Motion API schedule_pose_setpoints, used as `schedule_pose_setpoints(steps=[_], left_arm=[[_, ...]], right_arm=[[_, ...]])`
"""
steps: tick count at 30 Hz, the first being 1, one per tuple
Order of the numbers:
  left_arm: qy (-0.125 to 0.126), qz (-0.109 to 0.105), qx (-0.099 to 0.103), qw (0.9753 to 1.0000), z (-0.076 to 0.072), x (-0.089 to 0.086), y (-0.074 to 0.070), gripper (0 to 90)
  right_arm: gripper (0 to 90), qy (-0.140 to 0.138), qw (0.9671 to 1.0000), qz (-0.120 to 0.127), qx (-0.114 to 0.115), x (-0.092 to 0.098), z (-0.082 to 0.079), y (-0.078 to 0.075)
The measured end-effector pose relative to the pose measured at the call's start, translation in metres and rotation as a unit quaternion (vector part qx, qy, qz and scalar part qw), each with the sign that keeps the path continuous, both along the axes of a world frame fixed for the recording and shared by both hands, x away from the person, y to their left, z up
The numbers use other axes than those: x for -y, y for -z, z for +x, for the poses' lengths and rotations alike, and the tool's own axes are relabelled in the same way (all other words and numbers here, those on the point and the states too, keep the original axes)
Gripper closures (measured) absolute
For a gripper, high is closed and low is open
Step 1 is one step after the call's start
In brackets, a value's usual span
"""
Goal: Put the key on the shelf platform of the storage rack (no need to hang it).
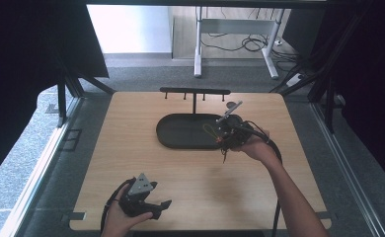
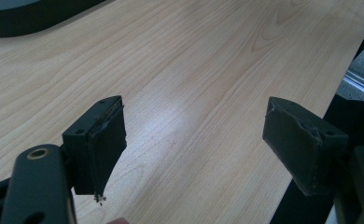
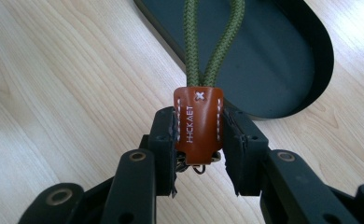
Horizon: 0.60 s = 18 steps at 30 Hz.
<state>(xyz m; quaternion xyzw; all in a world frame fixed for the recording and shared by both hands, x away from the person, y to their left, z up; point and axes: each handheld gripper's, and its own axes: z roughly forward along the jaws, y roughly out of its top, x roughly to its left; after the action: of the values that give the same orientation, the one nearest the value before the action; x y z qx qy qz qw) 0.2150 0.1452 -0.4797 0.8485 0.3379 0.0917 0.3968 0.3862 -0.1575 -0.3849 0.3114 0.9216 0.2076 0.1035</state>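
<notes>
The right tool (image 3: 199, 140) clamps a stamped brown leather tab (image 3: 198, 126), its olive cord loop (image 3: 213, 42) running toward twelve o'clock over the black oval tray (image 3: 283, 60), a detail blurred from above, while the left tool (image 2: 194, 144) gapes empty over the bench (image 2: 194, 70).

The high view looks forward and down from above the person's side onto the whole table (image 1: 195, 173), with floor and desk legs beyond. The left gripper view sits low and close over the bare wood, facing across it toward a far edge. The right gripper view looks down its jaws from very near. All three share the dark oval tray (image 1: 180, 133) (image 2: 26, 18) (image 3: 283, 60).
</notes>
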Motion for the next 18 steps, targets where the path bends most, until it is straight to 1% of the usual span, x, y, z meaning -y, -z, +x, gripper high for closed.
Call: schedule_pose_setpoints(steps=[18], left_arm=[[-0.001,0.000,0.001,1.0000,0.000,-0.001,-0.001,21.9]], right_arm=[[66.4,-0.003,1.0000,-0.001,0.001,-0.012,0.016,-0.001]])
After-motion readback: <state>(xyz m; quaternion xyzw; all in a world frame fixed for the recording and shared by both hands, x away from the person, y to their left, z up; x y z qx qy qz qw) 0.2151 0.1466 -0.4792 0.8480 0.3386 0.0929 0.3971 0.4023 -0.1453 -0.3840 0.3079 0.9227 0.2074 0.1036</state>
